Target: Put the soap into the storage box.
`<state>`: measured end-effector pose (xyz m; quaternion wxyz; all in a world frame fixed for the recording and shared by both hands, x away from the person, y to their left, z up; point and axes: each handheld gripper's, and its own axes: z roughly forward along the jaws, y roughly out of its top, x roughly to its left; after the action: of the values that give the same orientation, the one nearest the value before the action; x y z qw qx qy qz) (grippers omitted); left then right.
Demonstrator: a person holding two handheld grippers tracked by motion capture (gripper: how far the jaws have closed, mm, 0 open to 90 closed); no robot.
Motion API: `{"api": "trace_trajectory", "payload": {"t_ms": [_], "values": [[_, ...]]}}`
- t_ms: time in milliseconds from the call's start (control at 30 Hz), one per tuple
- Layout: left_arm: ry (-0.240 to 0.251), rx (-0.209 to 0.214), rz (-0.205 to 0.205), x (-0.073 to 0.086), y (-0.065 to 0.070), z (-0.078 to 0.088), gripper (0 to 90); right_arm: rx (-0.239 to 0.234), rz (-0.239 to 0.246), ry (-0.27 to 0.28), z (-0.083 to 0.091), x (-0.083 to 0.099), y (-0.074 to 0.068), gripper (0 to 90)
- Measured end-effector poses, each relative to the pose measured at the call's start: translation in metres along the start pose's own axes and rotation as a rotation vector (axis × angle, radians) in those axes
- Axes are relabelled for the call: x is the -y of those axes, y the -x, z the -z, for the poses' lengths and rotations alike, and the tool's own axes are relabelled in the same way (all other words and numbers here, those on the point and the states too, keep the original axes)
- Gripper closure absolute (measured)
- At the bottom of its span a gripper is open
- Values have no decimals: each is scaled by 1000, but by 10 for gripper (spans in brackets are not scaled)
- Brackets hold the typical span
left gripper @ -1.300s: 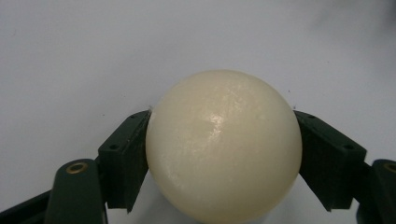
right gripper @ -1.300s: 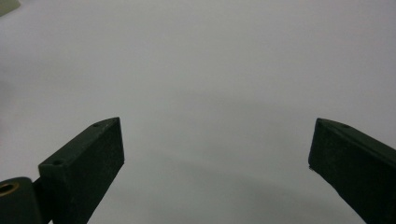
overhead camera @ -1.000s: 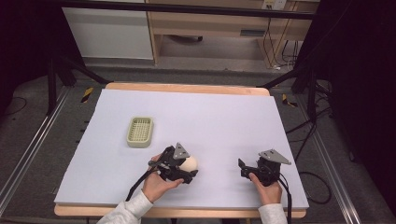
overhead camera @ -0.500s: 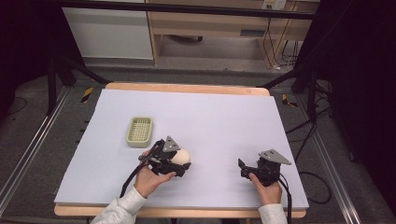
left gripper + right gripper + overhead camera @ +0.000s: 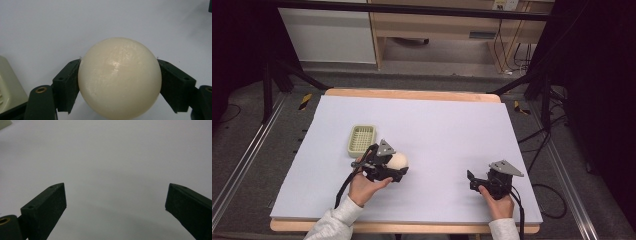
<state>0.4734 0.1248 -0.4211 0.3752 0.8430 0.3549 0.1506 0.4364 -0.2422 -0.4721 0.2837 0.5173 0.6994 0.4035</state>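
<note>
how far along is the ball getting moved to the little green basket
Done: the left gripper is shut on the cream ball, both jaws pressing its sides. In hand: it holds the ball close beside the green basket, not over it. Left: likely carrying it over the basket and letting go. The right gripper rests open on the table, holding nothing.

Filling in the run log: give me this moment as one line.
left tool: shut on cream ball | right tool: open, idle | green basket: beside left tool, holds nothing
</note>
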Motion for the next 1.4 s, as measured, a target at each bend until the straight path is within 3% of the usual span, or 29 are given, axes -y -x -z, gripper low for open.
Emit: {"api": "trace_trajectory", "payload": {"t_ms": [833,1400], "values": [[26,-85,68,-1,-40,19,244,1,-8,1,0,-1,0,38],[38,-132,150,2,-75,31,244,1,-11,3,0,-2,-1,39]]}}
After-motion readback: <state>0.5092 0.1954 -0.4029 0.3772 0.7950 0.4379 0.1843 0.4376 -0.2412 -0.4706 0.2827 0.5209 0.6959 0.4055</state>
